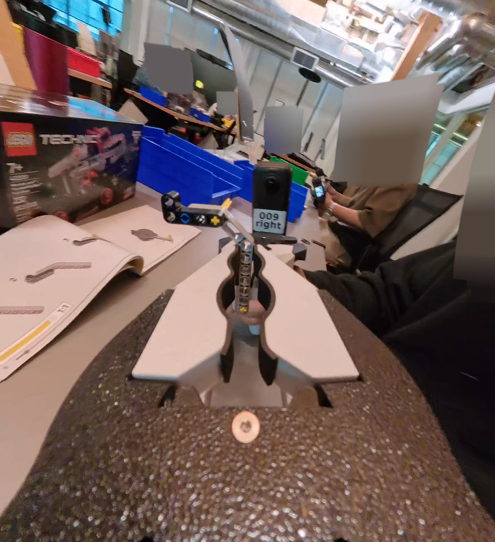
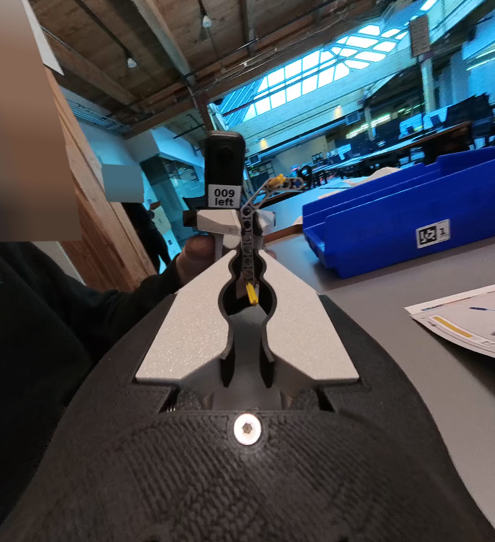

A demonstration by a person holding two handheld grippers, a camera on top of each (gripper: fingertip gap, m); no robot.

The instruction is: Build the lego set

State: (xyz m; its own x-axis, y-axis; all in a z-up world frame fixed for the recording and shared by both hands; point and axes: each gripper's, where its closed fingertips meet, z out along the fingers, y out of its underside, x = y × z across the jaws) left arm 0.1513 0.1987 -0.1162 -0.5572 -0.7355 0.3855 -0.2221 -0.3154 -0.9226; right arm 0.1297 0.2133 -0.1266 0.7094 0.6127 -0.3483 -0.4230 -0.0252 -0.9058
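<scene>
Mid-assembly: left claw (image 1: 245, 264) and right claw (image 2: 247, 264), frame centre, both grip the grey beam (image 1: 244, 272); next, seating another pin squarely.

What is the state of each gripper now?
Left gripper: closed on the grey beam assembly.
Right gripper: closed on the same beam assembly.

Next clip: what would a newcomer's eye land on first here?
The grey bent Lego beam, pinched from opposite sides by the left gripper and the right gripper, with a black piece with blue and yellow pins at its upper end. Then the open instruction booklet and set box left, blue bins behind.
</scene>
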